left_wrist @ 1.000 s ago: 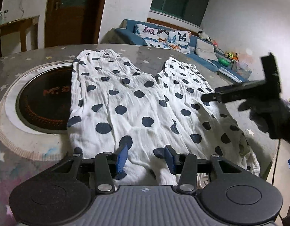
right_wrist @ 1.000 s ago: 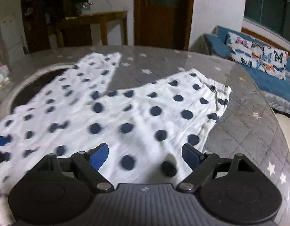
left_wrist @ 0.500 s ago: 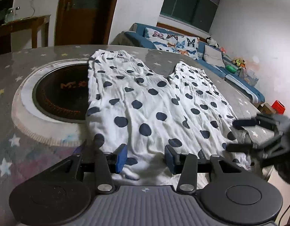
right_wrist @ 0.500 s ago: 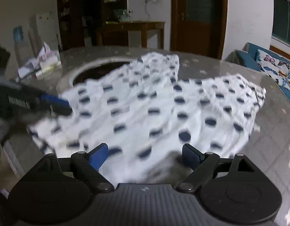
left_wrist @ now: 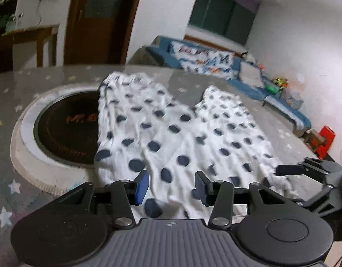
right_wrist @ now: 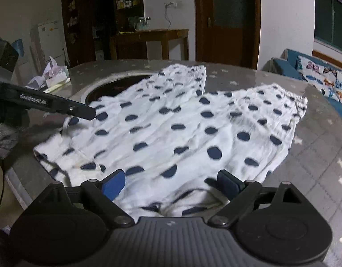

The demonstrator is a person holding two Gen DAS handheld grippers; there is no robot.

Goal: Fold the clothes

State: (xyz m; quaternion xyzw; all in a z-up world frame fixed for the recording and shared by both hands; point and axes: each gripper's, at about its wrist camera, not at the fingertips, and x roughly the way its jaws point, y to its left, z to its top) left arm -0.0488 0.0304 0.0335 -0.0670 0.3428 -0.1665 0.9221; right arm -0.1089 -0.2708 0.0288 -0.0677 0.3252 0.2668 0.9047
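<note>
You are at the grasp before the first fold: the dotted trousers (right_wrist: 184, 129) lie flat along the near edge of the tabletop (right_wrist: 322, 155), your left gripper (left_wrist: 171, 185) half open and your right gripper (right_wrist: 171, 181), whose jaws have just been opening, wide over the waistband, neither pinching cloth yet, so next close both on that edge.

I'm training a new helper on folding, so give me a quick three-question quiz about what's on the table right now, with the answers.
1. True or false: the polka-dot trousers lie spread flat on the table.
2. Which covers part of the round dark inset? A) one trouser leg B) a towel C) nothing
3. Is either hand-held gripper clamped on cloth?

Key
1. True.
2. A.
3. No: the left hand-held gripper and right hand-held gripper both stand open at the waistband end; the right's jaws have just been opening, with cloth lying loose between them.
</note>
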